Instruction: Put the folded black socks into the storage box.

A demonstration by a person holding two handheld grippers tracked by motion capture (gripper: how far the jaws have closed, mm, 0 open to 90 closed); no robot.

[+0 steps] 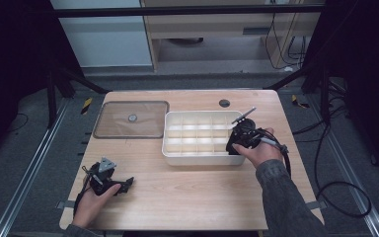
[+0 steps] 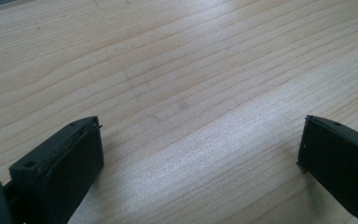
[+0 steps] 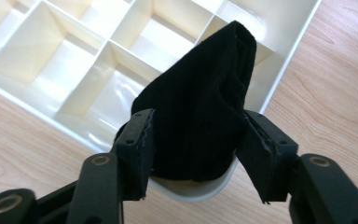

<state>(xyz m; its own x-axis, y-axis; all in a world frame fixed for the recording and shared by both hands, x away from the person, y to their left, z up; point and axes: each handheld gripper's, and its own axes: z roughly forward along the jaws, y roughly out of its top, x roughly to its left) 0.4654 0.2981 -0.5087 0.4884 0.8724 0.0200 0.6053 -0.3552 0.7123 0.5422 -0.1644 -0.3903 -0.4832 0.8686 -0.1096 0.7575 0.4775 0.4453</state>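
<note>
**A:** Status on your right gripper (image 3: 193, 154)?

**B:** Jaws about half spread. The black cloth (image 3: 200, 107) stands bunched up between them. Both pads sit right at its sides; can't tell if they press or just touch it. Looks loose, so I'd call it let go.

**A:** Where's the cloth sitting?

**B:** In the near right corner compartment of the cream divider tray (image 3: 70, 60), part of it draped over the rounded corner rim. In the high view your right hand (image 1: 261, 148) is at the tray's (image 1: 197, 159) right end, the gripper (image 1: 238, 143) over that corner.

**A:** Materials?

**B:** Cloth is matte, soft, felt-like, folded into a rough cone. Tray is glossy moulded plastic, a grid of square cells with thin walls. Table (image 1: 192, 192) is light wood, straight grain.

**A:** Your left gripper (image 2: 200, 140)?

**B:** Jaws wide apart, nothing between them, just bare wood under it. Flat black pads (image 2: 77, 161). In the high view it lies low at the front left of the table in your left hand (image 1: 91, 200), well apart from the tray.

**A:** Anything else on the table?

**B:** A clear rectangular lid (image 1: 131, 119) with rounded corners, flat on the wood just left of the tray.
</note>
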